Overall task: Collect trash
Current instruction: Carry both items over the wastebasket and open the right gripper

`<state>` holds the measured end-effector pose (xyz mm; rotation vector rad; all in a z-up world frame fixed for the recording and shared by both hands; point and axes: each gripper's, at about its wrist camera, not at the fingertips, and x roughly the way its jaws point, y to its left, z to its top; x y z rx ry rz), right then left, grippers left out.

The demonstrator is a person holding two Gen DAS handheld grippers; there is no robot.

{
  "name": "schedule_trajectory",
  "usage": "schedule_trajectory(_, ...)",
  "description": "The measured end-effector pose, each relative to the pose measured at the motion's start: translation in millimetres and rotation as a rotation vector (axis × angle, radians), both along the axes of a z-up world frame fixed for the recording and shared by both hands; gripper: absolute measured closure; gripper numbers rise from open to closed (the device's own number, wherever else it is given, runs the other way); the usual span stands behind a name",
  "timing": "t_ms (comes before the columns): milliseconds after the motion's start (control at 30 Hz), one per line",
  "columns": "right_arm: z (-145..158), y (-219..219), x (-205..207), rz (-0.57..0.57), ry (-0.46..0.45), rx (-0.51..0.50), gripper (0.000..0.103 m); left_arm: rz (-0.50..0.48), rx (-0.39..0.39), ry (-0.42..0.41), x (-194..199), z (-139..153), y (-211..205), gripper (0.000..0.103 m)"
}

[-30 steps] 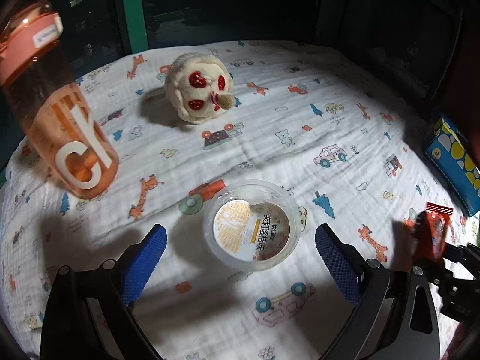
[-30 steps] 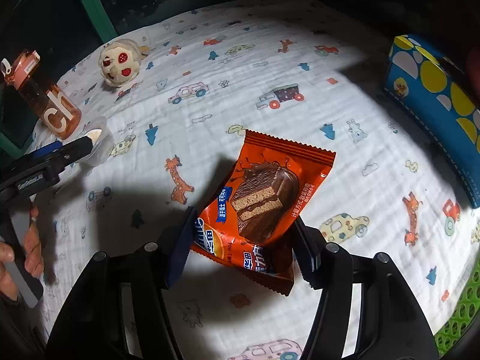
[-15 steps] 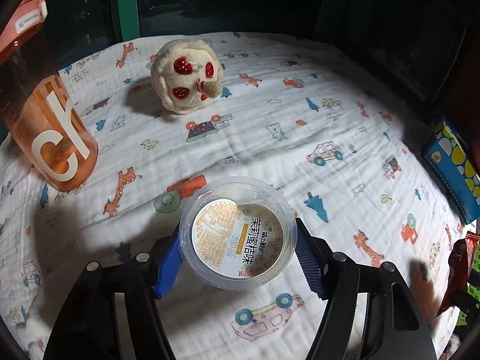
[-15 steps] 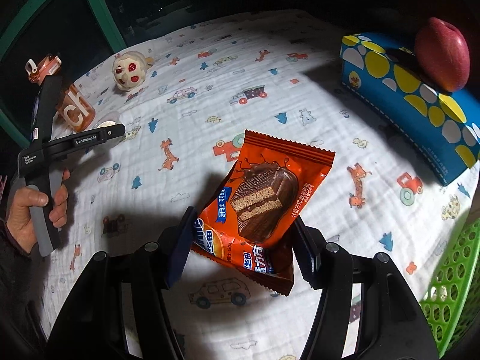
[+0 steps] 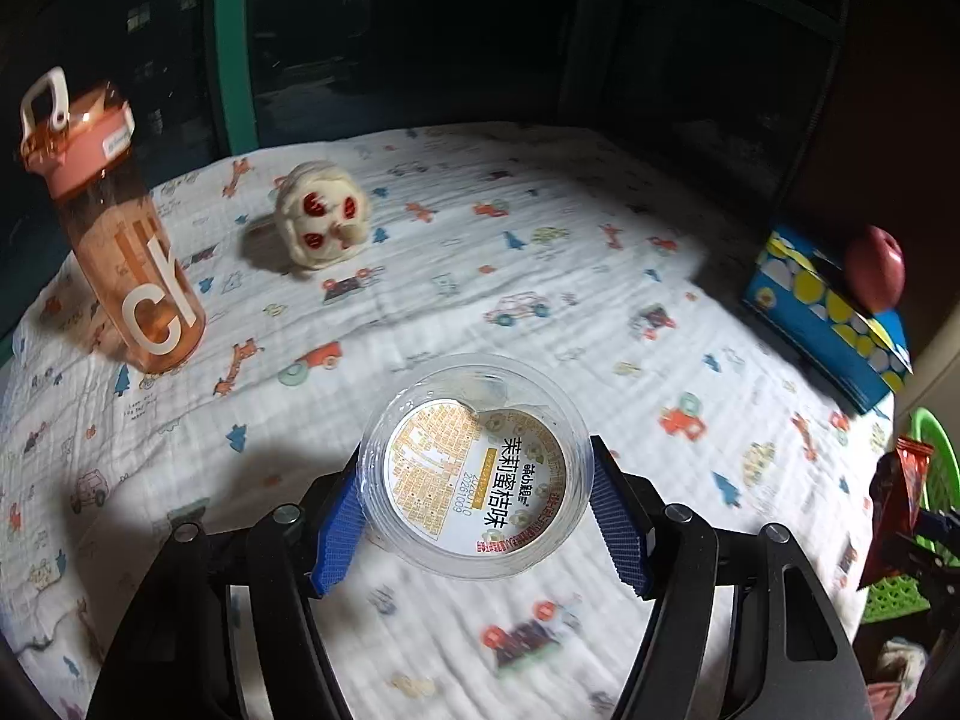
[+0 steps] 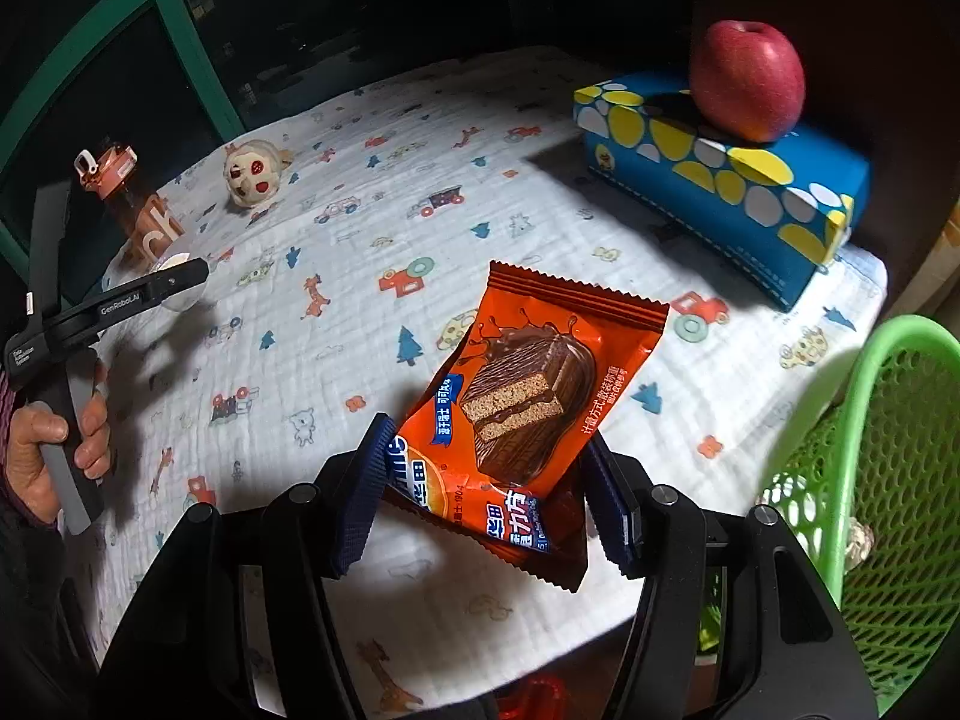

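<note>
In the left wrist view my left gripper (image 5: 477, 516) is shut on a clear plastic cup (image 5: 474, 468) with a white and yellow printed lid, held above the patterned cloth. The right wrist view has my right gripper (image 6: 489, 489) shut on an orange chocolate-cake wrapper (image 6: 528, 402), lifted off the table. That wrapper (image 5: 897, 510) also appears at the right edge of the left wrist view. A green mesh basket (image 6: 876, 450) stands at the table's right side, just right of the wrapper. The left gripper (image 6: 174, 285) appears far left, held by a hand (image 6: 54, 456).
An orange water bottle (image 5: 114, 234) stands upright at the left. A cream plush ball (image 5: 321, 228) lies at the back. A blue dotted box (image 6: 720, 180) with a red apple (image 6: 747, 81) on top sits at the right rear. Dark windows lie beyond the table.
The left gripper closed on the clear cup and lifted it off the cloth. The right gripper carried the wrapper rightward and up, bringing the green basket into view.
</note>
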<state>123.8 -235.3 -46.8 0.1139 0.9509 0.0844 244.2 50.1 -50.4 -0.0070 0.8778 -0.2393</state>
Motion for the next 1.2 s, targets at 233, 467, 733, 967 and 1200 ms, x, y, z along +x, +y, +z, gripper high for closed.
schedule_trajectory(233, 9, -42, -37, -0.082, -0.027, -0.002, 0.043, -0.094, -0.018, -0.037, -39, 23, -51, 0.038)
schedule_trajectory(467, 16, -91, -71, -0.18, -0.051, -0.005, 0.043, -0.206, -0.046, -0.056, -68, 40, -114, 0.038)
schedule_trajectory(733, 16, -143, -103, -0.281, -0.054, -0.02, 0.043, -0.326, -0.066, -0.064, -92, 53, -186, 0.038)
schedule_trajectory(967, 12, -179, -125, -0.342, -0.048, -0.026, 0.043, -0.43, -0.071, -0.067, -115, 58, -245, 0.038)
schedule_trajectory(1200, 7, -202, -139, -0.382, -0.04, -0.024, 0.042, -0.501, -0.073, -0.069, -132, 62, -285, 0.038)
